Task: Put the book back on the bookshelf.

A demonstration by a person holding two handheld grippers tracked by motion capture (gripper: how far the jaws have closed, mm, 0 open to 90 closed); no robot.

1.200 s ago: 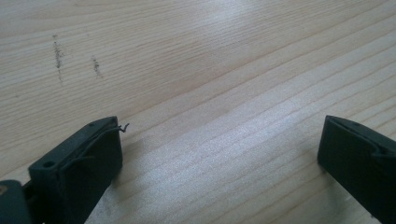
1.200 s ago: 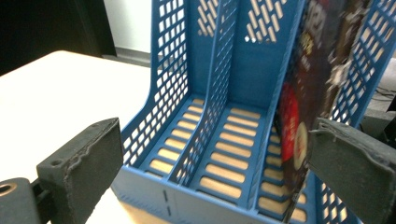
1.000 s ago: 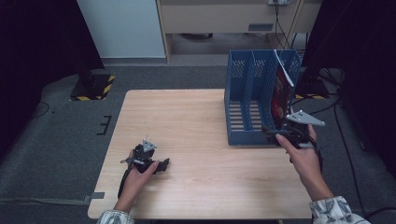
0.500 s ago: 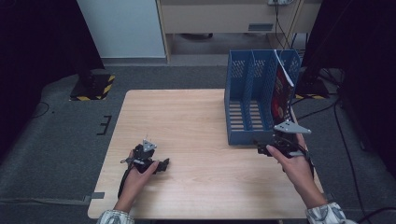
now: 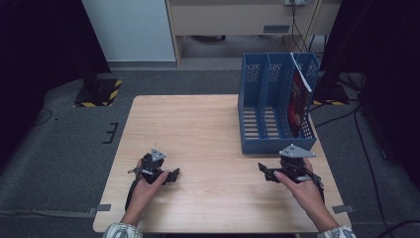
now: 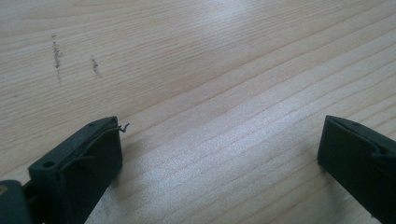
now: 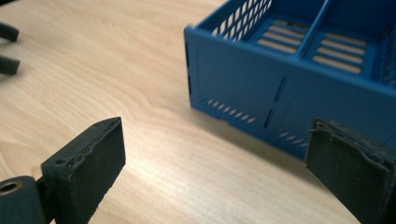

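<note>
1. High view: your left hand-held gripper [image 5: 171, 175] rests low on the tabletop [image 5: 208, 124] at about 7 o'clock, jaws pointing toward 3 o'clock. It carries nothing.
2. High view: your right hand-held gripper [image 5: 262, 169] sits at about 5 o'clock on the tabletop, jaws pointing toward 9 o'clock and its grey plate on top. It lies just in front of the blue file rack [image 5: 262, 94], near its front wall but apart from it.
3. High view: the blue file rack stands upright at about 2 o'clock on the tabletop, with three compartments. A red book [image 5: 298, 101] stands tilted in the rightmost compartment; the other two look bare.
4. High view: the two hand-held grippers are well apart, with bare wood between them.
5. Left gripper view: both black jaws are spread wide, released, with bare tabletop [image 6: 210, 70] between them. Faint dark scuff marks [image 6: 58, 51] sit on the wood at about 10 o'clock.
6. Right gripper view: jaws are spread wide, released, nothing between them. The blue file rack [image 7: 261, 79] fills the 1 o'clock area, its slotted front corner close ahead; the jaw at 4 o'clock overlaps its lower wall in the picture, and you cannot tell whether it touches.
7. Right gripper view: your left hand-held gripper [image 7: 5, 49] peeks in at 10 o'clock, far off across the tabletop.
</note>
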